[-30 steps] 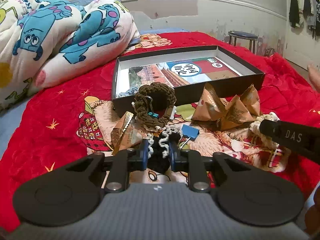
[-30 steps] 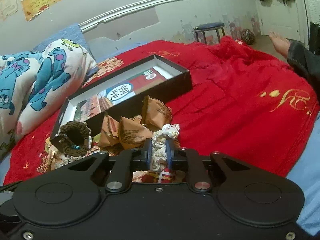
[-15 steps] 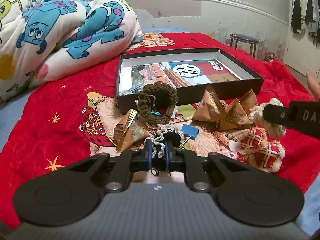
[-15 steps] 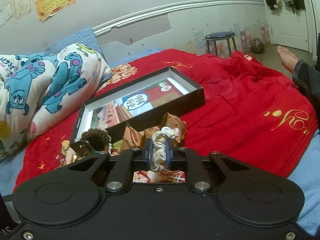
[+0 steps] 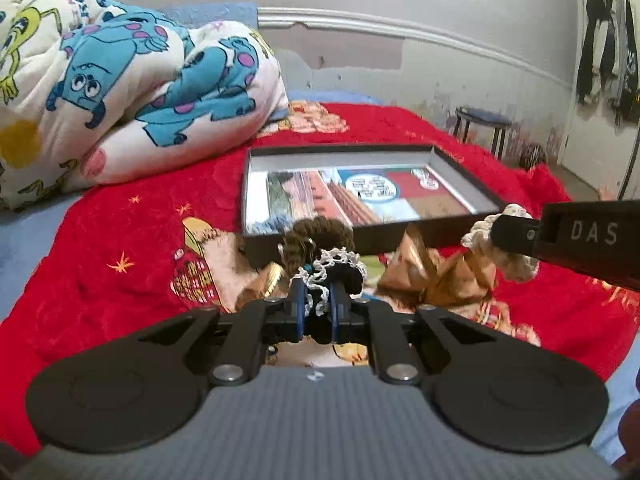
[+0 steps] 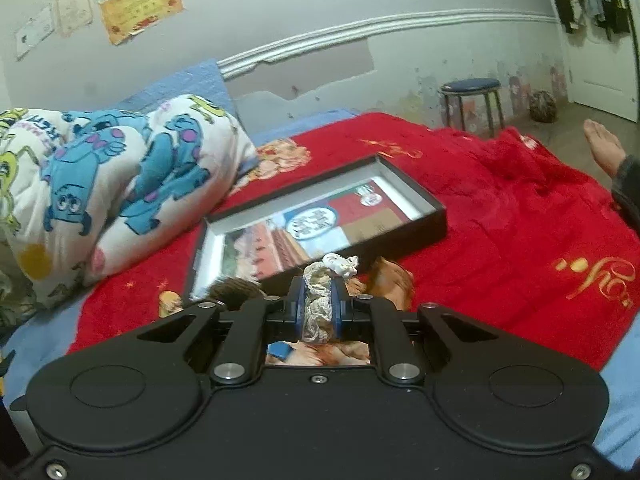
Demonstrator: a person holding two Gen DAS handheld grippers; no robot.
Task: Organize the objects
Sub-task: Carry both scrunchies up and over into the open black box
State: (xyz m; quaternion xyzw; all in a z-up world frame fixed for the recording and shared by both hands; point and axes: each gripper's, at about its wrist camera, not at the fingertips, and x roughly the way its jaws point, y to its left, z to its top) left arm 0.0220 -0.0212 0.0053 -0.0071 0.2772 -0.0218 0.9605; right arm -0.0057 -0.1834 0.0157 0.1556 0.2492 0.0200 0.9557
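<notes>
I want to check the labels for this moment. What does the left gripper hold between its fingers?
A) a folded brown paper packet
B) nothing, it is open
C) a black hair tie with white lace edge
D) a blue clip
C: in the left wrist view the left gripper is shut on the black hair tie with a white lace edge, while the brown paper packets lie on the bed ahead.

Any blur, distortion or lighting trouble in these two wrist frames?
Left wrist: fisheye bends the wall moulding; the open box and folded brown packets look soft and smeared, while the black scrunchie in the jaws is sharper. Right wrist: the same curving at the edges, even indoor light, no strong glare; the cream scrunchie is clear, the box print slightly blurred.
</notes>
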